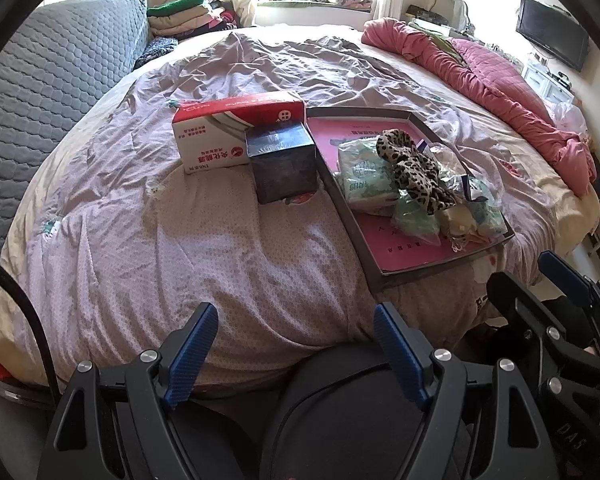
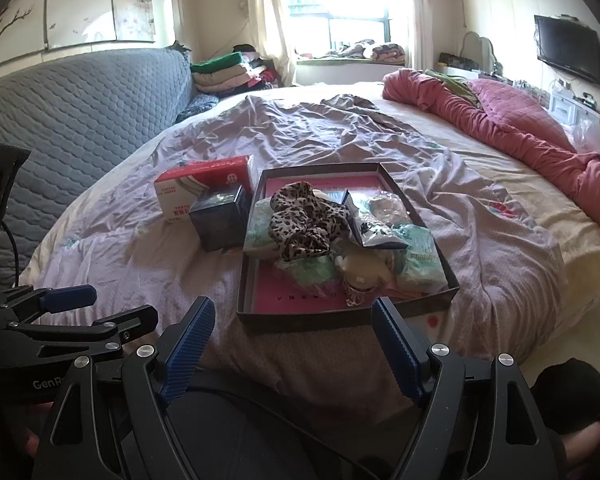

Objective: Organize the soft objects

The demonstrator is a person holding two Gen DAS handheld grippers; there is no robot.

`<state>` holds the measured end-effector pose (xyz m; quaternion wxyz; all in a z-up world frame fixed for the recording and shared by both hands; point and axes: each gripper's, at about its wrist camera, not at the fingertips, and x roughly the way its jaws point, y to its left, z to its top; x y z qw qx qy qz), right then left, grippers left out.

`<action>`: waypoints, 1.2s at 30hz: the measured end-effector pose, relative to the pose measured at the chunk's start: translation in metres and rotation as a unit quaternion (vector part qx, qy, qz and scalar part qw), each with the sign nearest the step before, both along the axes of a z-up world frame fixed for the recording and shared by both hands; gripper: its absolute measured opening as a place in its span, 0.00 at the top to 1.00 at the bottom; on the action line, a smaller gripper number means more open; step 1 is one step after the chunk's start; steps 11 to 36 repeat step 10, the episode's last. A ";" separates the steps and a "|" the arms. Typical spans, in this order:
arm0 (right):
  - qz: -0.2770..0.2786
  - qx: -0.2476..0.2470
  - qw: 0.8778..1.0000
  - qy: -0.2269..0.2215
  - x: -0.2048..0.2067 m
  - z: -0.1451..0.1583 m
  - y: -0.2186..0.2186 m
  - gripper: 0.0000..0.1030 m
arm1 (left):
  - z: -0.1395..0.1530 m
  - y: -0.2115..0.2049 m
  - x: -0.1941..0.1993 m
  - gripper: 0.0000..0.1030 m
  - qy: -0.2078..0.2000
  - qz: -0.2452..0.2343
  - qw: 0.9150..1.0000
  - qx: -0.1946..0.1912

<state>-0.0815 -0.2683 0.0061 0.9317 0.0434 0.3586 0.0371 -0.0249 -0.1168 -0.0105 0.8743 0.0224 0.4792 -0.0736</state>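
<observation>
Both claws are hanging over the near edge of the bed, and neither is gripping anything. The left claw (image 1: pixel 296 350) is standing with its blue pads wide apart, nothing but wrinkled lilac bedsheet (image 1: pixel 180 248) showing between them. The right claw (image 2: pixel 294 346) is doing the same, jaws spread, pointing at the near rim of the tray, not touching it.

Moving outward, the shallow dark tray (image 2: pixel 432 304) with its pink floor is sitting on the sheet toward the near edge of the bed, and it is carrying the soft things in a heap. A leopard-print cloth (image 2: pixel 300 220) is lying on top of the pile, draped toward the tray's left side. Under it and beside it, pale green wrapped packs (image 2: pixel 420 260) are crowding the right side, and a small cream plush toy (image 2: pixel 360 270) is resting near the front rim. A clear plastic bag (image 2: pixel 380 216) is sitting behind them, its contents too blurred to call.

Just left of the tray, a dark cube-shaped box (image 2: pixel 220 220) is standing on the sheet, touching or nearly touching the tray's wall. Behind it, a red and white carton (image 2: pixel 204 188) is lying lengthwise. At the far right edge of the bed, a pink quilt (image 2: pixel 520 136) is bunched up in a long roll. Along the left, a grey quilted headboard (image 2: pixel 80 112) is curving round the bed.
</observation>
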 end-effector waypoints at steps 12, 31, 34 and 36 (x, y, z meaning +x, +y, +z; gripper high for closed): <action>-0.002 0.003 1.000 0.001 0.001 -0.001 -0.002 0.21 | -0.005 0.004 0.003 0.23 0.007 -0.002 1.000 -0.020; -0.002 0.003 1.000 0.001 0.001 -0.001 -0.002 0.21 | -0.005 0.004 0.003 0.23 0.007 -0.002 1.000 -0.020; -0.002 0.003 1.000 0.001 0.001 -0.001 -0.002 0.21 | -0.005 0.004 0.003 0.23 0.007 -0.002 1.000 -0.020; -0.002 0.003 1.000 0.001 0.001 -0.001 -0.002 0.21 | -0.005 0.004 0.003 0.23 0.007 -0.002 1.000 -0.020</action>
